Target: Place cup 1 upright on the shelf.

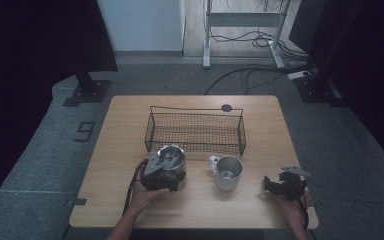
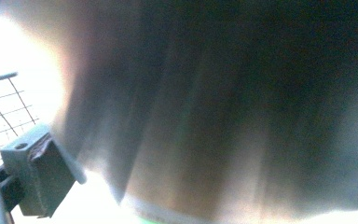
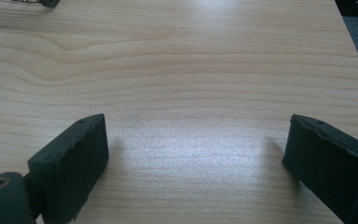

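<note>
— Steel is what we meet first: the left gripper [image 1: 169, 172] sits low at the near side of a shiny steel cup [image 1: 172, 153], and in the left gripper view that cup's blurred wall rises right in front of the camera.

— We agree. Its jaws stand wide with the cup between them. One jaw shows just beside the cup's wall, but the blur keeps us from telling whether the pads press on it.

— And the right gripper [image 1: 272, 184]?

— We see it well apart from the left one, low over the wooden table [image 1: 130, 200]. Its jaws are spread, with bare wood between them in the right gripper view.

— Between the two grippers, a little ahead of both, we find a steel mug [image 1: 228, 172]. It stands upright, its white handle turned toward the left gripper's side.

— Just past the cup, ahead of the left gripper, we see a black wire basket [image 1: 195, 131] lying across the table; the cup stands close against its near wall.

— Farthest from both grippers, beyond the basket, a small dark disc [image 1: 226, 107] sits at the table's far edge.
</note>
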Available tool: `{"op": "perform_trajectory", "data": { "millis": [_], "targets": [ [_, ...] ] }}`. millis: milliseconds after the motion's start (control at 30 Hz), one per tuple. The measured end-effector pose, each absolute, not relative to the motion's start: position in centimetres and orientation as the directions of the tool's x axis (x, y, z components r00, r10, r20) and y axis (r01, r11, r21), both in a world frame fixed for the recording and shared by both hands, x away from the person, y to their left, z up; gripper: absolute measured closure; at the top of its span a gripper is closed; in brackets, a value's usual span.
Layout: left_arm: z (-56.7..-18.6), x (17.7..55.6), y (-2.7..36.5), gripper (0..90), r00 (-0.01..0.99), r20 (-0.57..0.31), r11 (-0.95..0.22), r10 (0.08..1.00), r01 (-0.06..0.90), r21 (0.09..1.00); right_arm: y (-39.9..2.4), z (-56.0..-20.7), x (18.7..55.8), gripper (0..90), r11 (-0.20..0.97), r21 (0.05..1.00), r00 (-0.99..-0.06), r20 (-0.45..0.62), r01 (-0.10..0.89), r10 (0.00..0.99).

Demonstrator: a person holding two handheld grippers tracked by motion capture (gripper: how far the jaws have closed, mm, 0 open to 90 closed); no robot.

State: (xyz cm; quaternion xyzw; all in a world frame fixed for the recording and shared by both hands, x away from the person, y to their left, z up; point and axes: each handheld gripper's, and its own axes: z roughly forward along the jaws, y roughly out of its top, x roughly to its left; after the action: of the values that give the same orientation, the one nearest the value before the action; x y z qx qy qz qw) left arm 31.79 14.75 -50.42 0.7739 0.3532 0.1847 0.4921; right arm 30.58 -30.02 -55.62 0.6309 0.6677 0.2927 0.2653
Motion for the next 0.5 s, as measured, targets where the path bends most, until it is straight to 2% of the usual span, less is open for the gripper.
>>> {"op": "perform_trajectory", "data": {
  "millis": [500],
  "targets": [
    [-50.44,31.66,14.78,3.5,0.688,-0.037,-0.279,0.725,0.342,0.897,-30.02,-55.62,30.58,5.9,0.033,0.726,-0.063,0.015,0.687,0.998]
  ]
}}
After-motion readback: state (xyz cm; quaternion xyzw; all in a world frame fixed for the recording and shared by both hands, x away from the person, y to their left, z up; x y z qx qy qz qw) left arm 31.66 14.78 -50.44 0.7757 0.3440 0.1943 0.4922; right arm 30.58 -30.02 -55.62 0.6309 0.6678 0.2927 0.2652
